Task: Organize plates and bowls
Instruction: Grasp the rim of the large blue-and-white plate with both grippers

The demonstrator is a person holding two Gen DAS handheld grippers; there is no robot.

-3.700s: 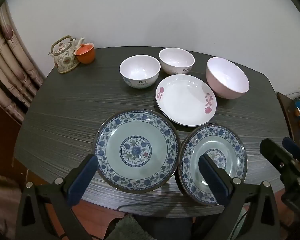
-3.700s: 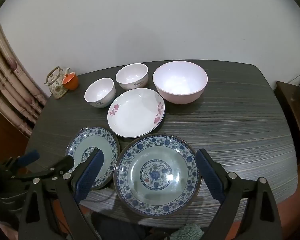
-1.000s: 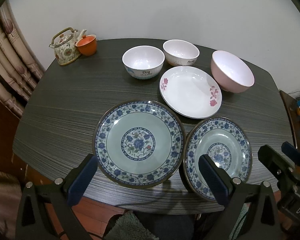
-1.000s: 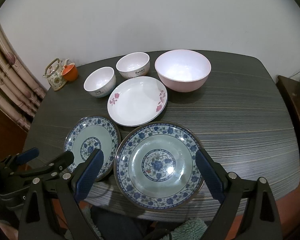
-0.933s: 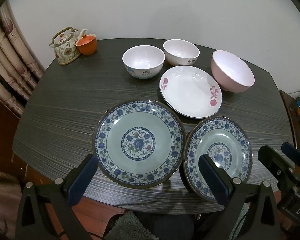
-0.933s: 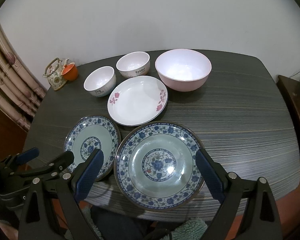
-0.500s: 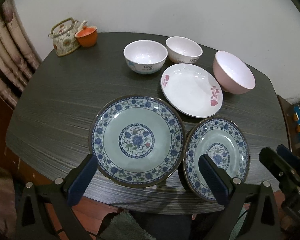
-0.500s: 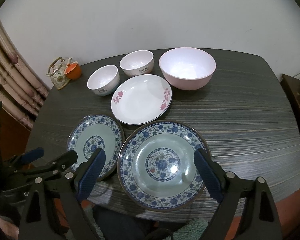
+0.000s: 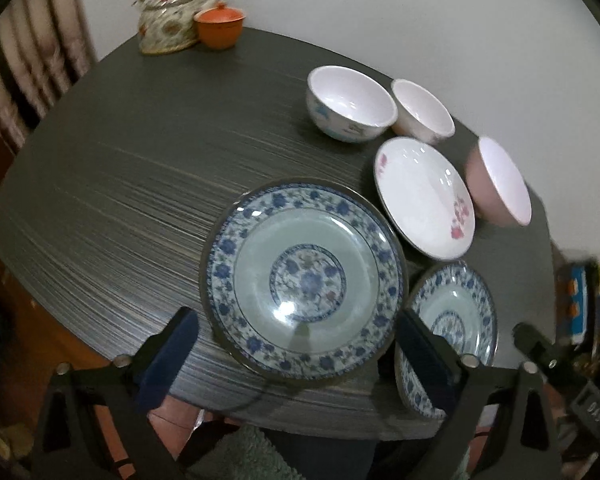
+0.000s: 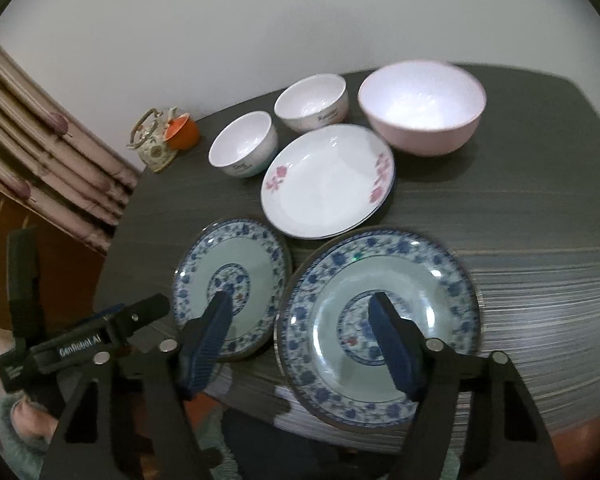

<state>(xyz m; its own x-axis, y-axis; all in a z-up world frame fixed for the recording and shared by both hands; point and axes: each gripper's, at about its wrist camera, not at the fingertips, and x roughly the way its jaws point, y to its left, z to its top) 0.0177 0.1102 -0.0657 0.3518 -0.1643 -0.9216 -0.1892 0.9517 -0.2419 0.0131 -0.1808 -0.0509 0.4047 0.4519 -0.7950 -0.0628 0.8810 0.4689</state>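
Both my grippers hang unclenched over the near edge of the table, holding nothing.

My left gripper (image 9: 296, 354) has its jaws spread wide, framing the near rim of the large blue-patterned plate (image 9: 302, 278); my right gripper (image 10: 306, 340) is also released, jaws narrower, its left finger over the small blue-patterned plate (image 10: 230, 280) and its right finger over the large one; whether either finger touches a plate I cannot tell; the two blue plates lie side by side on the dark table (image 10: 540, 208), rims nearly meeting; beyond them sits the white plate with pink flowers (image 10: 328, 180); behind it stand two small white bowls (image 10: 244, 144) (image 10: 312, 100) and the pink bowl (image 10: 422, 106); a floral teapot (image 9: 166, 16) and an orange cup (image 9: 220, 26) stand at the far left corner, touching.
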